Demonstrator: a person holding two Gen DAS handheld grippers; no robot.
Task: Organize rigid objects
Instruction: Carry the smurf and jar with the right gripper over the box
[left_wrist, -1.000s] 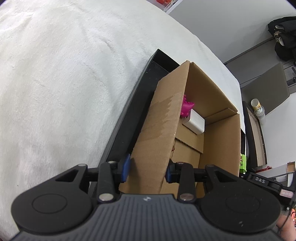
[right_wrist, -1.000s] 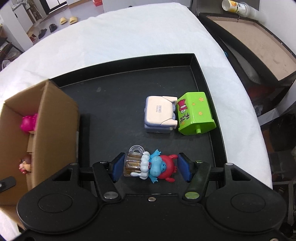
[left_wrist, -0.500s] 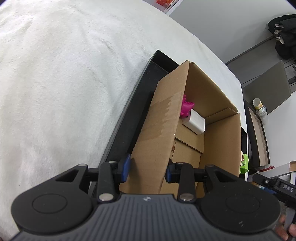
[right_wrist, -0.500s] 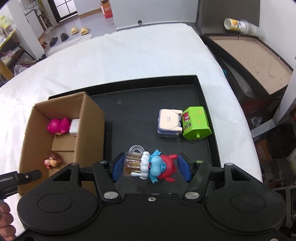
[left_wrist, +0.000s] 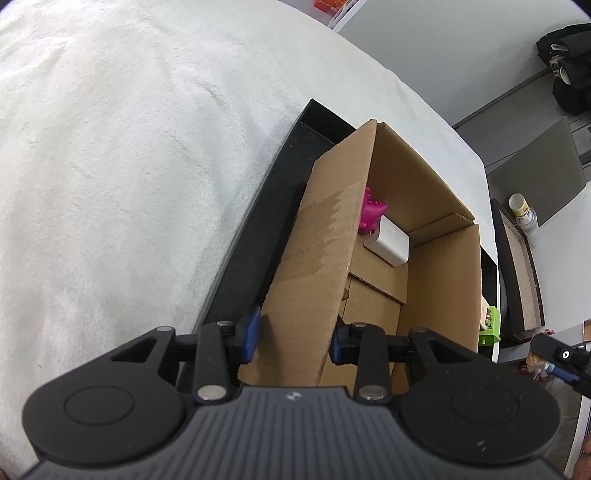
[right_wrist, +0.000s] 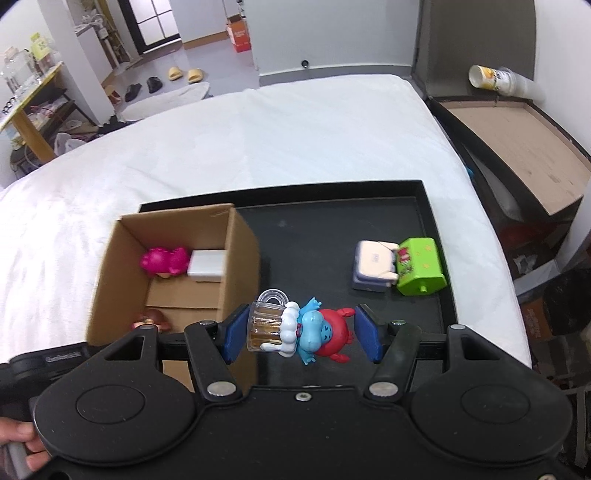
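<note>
My right gripper (right_wrist: 301, 334) is shut on a blue and red toy figure with a clear mug (right_wrist: 299, 328) and holds it high above the black tray (right_wrist: 317, 229). An open cardboard box (right_wrist: 236, 258) stands on the tray's left part, holding a pink toy (right_wrist: 162, 260), a white block (right_wrist: 207, 264) and a small brown figure (right_wrist: 151, 319). My left gripper (left_wrist: 293, 338) is shut on the box's near wall (left_wrist: 317, 258). A green toy box (right_wrist: 421, 271) and a pale case (right_wrist: 373, 269) lie on the tray's right side.
The tray sits on a white fluffy cover (right_wrist: 258, 140). A dark side table with a brown top (right_wrist: 517, 147) and a paper cup (right_wrist: 495, 79) stands to the right. Floor, shoes and shelves lie beyond the far edge.
My right gripper has risen and pulled back with the toy figure, so more of the tray and box shows. My left gripper stays on the box wall.
</note>
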